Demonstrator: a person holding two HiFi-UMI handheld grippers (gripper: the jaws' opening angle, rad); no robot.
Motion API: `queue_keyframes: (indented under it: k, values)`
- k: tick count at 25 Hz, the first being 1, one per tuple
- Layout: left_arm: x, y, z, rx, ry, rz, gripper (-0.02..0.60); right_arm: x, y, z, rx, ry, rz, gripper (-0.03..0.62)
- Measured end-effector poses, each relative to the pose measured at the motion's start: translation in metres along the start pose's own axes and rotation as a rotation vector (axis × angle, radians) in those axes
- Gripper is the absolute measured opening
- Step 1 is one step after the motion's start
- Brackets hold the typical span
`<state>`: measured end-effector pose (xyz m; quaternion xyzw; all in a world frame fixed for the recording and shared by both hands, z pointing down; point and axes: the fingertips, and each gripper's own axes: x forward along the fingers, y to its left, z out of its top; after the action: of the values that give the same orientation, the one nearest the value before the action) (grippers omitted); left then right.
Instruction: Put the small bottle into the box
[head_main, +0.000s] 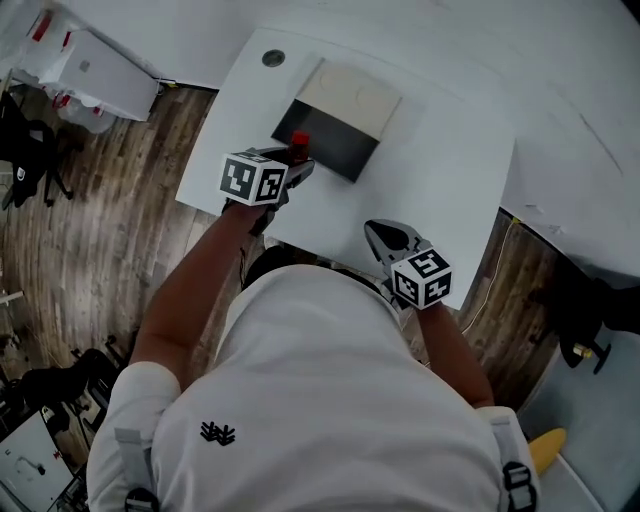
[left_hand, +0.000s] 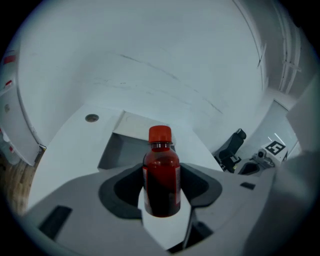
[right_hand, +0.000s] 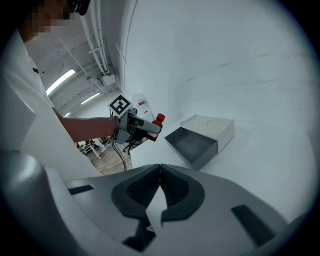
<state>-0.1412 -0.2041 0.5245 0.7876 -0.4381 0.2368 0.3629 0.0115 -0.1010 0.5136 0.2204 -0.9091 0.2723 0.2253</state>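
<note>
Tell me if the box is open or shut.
Open. The box has its dark tray slid out of the white sleeve.

Hidden and unclear, head view

Small bottle (head_main: 298, 146) mostly behind left gripper (head_main: 297, 166) and its marker cube (head_main: 253, 178); only the red cap end shows. Box (head_main: 345, 100) interior too dark to read. Round thing (head_main: 273, 58), 10 o'clock from box, too small to tell. Yellow thing (head_main: 547, 448), frame's 5 o'clock, partly behind shoulder (head_main: 500, 440).

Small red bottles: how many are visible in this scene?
1. The small red bottle with a red cap is held by the left gripper, near the open grey box.
</note>
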Motion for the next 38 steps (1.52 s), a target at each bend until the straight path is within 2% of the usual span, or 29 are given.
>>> queue_keyframes:
  k: [7,12,15,19,29,38]
  values:
    - [0.051,0.035,0.020,0.045,0.131,0.038,0.224,-0.003,-0.016,0.013,0.083,-0.060,-0.061,0.006]
    - [0.076,0.063,0.009,0.092,0.237,0.086,0.224,-0.003,-0.022,0.008,0.135,-0.074,-0.097,0.006]
    - [0.082,0.075,0.007,0.106,0.266,0.101,0.224,0.000,-0.023,0.008,0.149,-0.072,-0.107,0.006]
    - [0.090,0.080,0.006,0.115,0.308,0.104,0.224,0.002,-0.024,0.009,0.167,-0.074,-0.112,0.006]
    - [0.109,0.088,-0.006,0.174,0.448,0.175,0.224,0.002,-0.034,0.006,0.199,-0.071,-0.115,0.006]
    - [0.117,0.092,-0.011,0.164,0.528,0.219,0.225,0.004,-0.037,0.006,0.208,-0.074,-0.106,0.006]
